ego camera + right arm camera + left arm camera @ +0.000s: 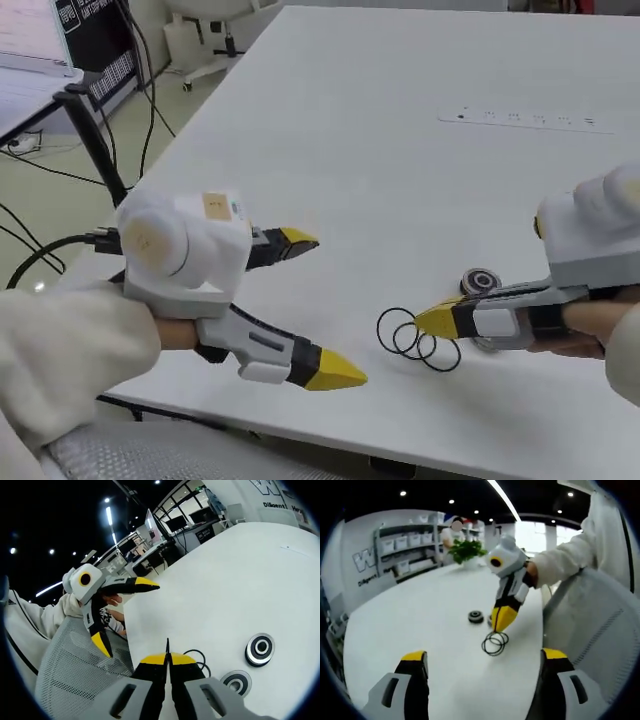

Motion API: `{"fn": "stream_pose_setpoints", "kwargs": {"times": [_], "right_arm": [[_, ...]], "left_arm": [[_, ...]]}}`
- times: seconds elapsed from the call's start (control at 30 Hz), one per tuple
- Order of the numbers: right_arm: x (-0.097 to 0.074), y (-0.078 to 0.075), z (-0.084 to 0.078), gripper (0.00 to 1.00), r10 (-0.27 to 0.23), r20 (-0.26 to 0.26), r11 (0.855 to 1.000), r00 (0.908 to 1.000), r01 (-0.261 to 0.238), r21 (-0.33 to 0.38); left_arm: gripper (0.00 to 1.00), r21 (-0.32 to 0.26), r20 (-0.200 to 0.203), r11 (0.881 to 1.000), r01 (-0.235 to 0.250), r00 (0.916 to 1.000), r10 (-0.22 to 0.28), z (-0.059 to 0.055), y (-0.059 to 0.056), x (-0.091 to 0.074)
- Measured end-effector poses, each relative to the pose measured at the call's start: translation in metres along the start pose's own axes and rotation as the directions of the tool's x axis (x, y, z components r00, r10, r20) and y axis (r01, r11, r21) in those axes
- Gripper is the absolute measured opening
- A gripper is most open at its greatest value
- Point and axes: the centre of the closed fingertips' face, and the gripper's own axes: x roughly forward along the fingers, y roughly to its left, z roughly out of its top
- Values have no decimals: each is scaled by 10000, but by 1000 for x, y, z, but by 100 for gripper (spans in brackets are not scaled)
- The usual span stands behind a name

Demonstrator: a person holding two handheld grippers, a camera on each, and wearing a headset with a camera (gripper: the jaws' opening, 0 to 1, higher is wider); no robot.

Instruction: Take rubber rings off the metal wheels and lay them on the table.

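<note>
You're laying the rubber rings down, lower right of centre on the bench: right claw, pinched shut, is touching them; left claw is gaping wide. Next, I'd say, you're reaching for the metal wheels just behind.

Closed right claw pinching a thin rubber ring, two metal wheels beside on white table, left claw spread wide
</note>
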Motion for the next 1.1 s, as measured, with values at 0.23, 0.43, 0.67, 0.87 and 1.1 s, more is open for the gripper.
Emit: {"fn": "stream_pose_setpoints", "kwargs": {"times": [0.23, 0.43, 0.67, 0.87, 1.1], "right_arm": [[5, -5, -12, 0, -64, -471, 9999, 9989, 70, 124], [4, -13, -21, 0, -320, -976, 9990, 9947, 348, 274], [2, -21, -25, 0, -532, -1194, 9976, 9914, 580, 369], [3, -25, -31, 0, -627, -1484, 9980, 9869, 626, -56], [0, -28, -31, 2, -755, -1529, 9970, 9854, 723, -265]], "left_arm": [[98, -129, 52, 9998, 118, 9999, -118, -3, -1, 3], [98, -151, 77, 9997, 169, 9998, -168, -5, 1, 5], [97, -336, 298, 9994, 62, 9995, -52, 0, 3, 6], [97, -372, 318, 9993, 7, 9995, 5, 2, 3, 7], [97, -461, 387, 9987, -207, 9990, 225, 3, 8, 4]]}}
